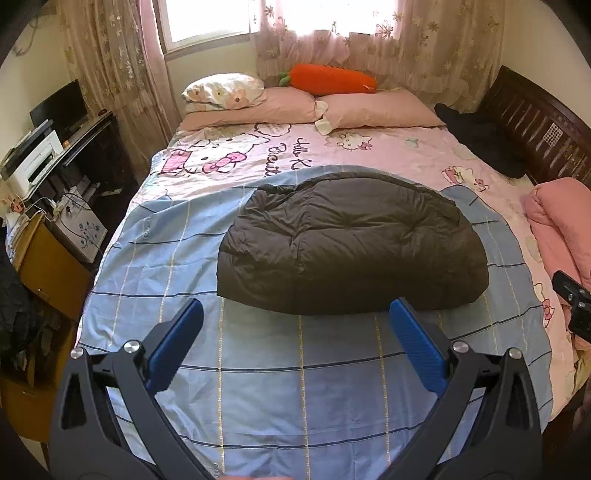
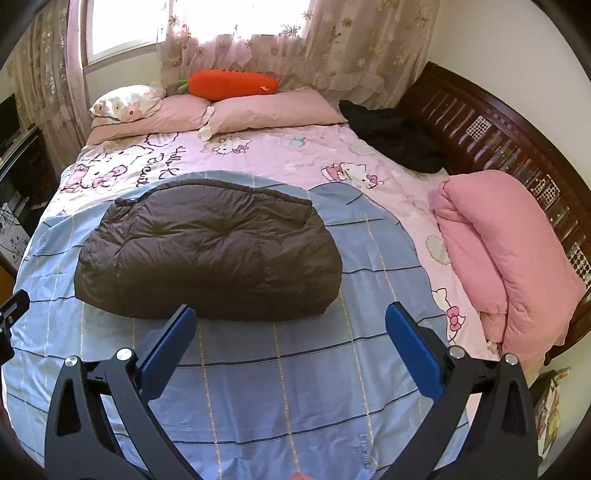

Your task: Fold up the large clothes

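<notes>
Left wrist view, left to right: desk (image 1: 70, 147) with a printer (image 1: 33, 162) and a dark monitor (image 1: 59, 107) at 9 to 10 o'clock, beside the bed (image 1: 258, 369). Wooden cabinet (image 1: 48, 258) below it. Curtains (image 1: 110, 74) and a bright window (image 1: 207, 18) at 11 to 12. Floral pillow (image 1: 221, 90) on pink pillows (image 1: 373, 109), orange carrot plush (image 1: 332, 78) on top of them at 12. Black garment (image 1: 484, 144) at 2 o'clock against the dark wooden headboard (image 1: 543, 136). Pink folded quilt (image 1: 561, 229) at 3.

Brown puffy jacket (image 1: 351, 243) lies folded in a bundle mid-bed on the blue checked sheet (image 1: 295, 387), just ahead of the left gripper (image 1: 296, 308), not touching it. Long axis runs left-right across the view, 9 to 3. Straight thick edge faces the camera, rounded edge faces the pillows. Nothing lies between jacket and gripper. Left gripper jaws are spread wide, empty. Bit of the right gripper's body shows at the frame's right edge.

Right wrist view: same jacket (image 2: 210, 251) sits at 11 o'clock, long axis again left-right, thick edge toward the camera. Right gripper (image 2: 290, 312) jaws spread wide, holding nothing; left fingertip overlaps the jacket's near edge in view, contact unclear. Pink quilt (image 2: 509, 266) at 2 to 3, well apart from the jacket. Black garment (image 2: 399, 140) at 1.
</notes>
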{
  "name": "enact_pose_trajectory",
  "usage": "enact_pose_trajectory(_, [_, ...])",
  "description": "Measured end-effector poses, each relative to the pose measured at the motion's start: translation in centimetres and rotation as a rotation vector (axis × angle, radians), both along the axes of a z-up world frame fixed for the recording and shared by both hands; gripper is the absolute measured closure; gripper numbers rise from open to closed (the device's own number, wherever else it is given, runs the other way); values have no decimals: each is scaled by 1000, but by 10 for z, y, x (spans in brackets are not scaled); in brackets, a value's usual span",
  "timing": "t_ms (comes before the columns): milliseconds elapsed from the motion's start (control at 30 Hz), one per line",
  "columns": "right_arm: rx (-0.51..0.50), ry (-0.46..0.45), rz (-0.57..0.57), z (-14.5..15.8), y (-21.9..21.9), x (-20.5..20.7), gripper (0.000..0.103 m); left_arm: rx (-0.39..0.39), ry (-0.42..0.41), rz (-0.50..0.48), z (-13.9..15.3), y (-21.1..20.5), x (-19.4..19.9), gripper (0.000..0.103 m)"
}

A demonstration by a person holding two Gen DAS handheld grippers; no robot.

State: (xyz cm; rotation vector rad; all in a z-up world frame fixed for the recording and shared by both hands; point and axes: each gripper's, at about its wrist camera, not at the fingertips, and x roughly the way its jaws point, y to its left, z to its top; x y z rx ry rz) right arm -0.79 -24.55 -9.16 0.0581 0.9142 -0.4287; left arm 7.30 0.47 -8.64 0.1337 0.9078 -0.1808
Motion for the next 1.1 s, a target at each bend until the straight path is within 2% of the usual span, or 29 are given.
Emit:
enact_pose_trajectory(133, [8, -11, -11, 4, -4, -4, 1, -19, -3, 3, 3, 2, -3, 2])
enact_pose_trajectory(667, [1, -41, 8, 10, 4, -12, 1, -5, -14, 4, 6, 6, -13, 2])
enact_pose_trajectory(1100, [2, -60, 2, 16, 6, -22, 1, -46, -13, 1, 10, 8, -25, 2])
